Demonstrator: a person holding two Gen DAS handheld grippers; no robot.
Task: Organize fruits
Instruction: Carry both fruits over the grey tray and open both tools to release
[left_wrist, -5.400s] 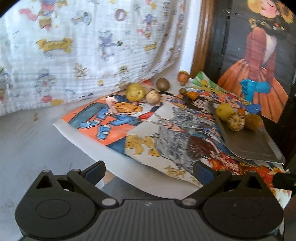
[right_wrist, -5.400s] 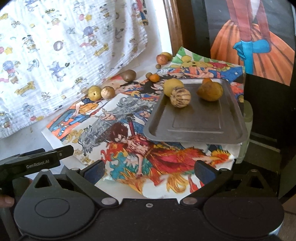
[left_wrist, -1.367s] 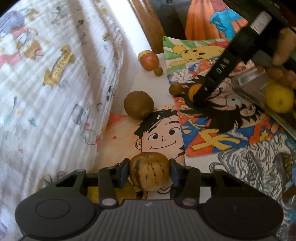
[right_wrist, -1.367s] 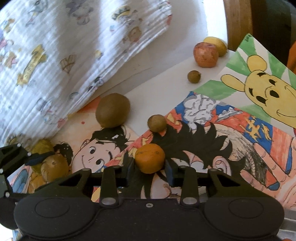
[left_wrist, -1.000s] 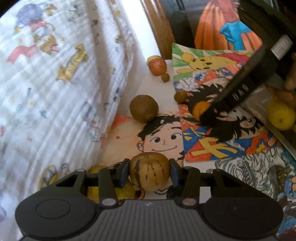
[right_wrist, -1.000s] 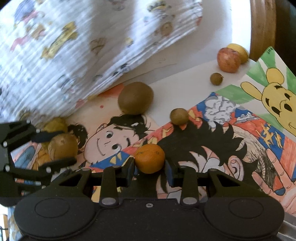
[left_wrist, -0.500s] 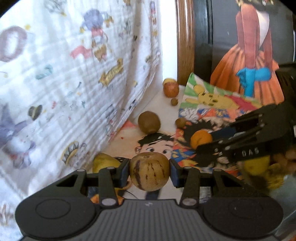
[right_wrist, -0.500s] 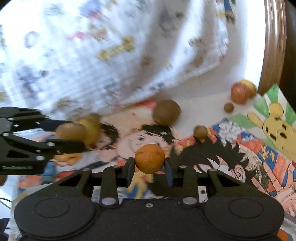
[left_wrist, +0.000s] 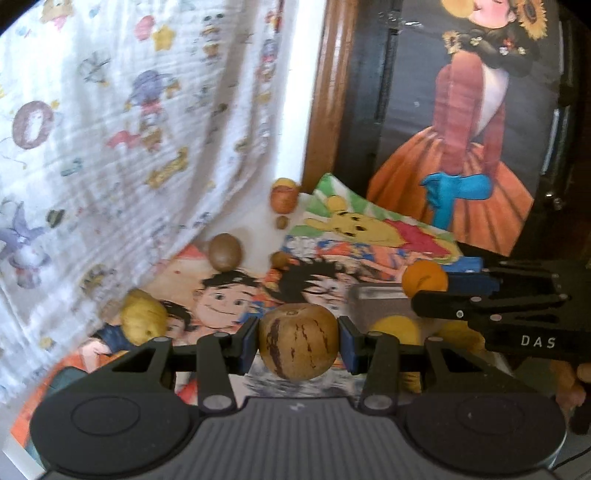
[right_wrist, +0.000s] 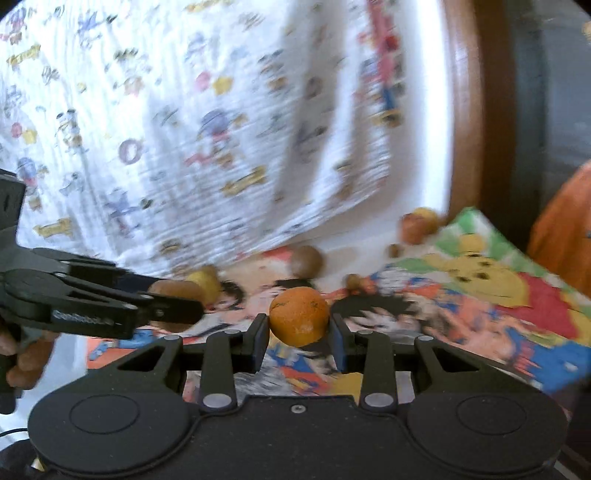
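My left gripper is shut on a tan fruit with dark stripes, held above the cartoon posters. My right gripper is shut on a small orange fruit. The left wrist view shows that right gripper from the side, carrying the orange fruit above the grey metal tray. Two yellow fruits lie in the tray, partly hidden behind my fingers. On the posters remain a yellow fruit, a brown kiwi-like fruit, two small brown balls and a reddish fruit.
A white cartoon-print cloth hangs along the left and back. A wooden frame and a dark panel with a painted figure in an orange dress stand behind the posters. A hand holds the left gripper's handle.
Both grippers closed on their fruits on the posters, then rose and drew back with them. The right one has swung rightward over the tray with the orange fruit.
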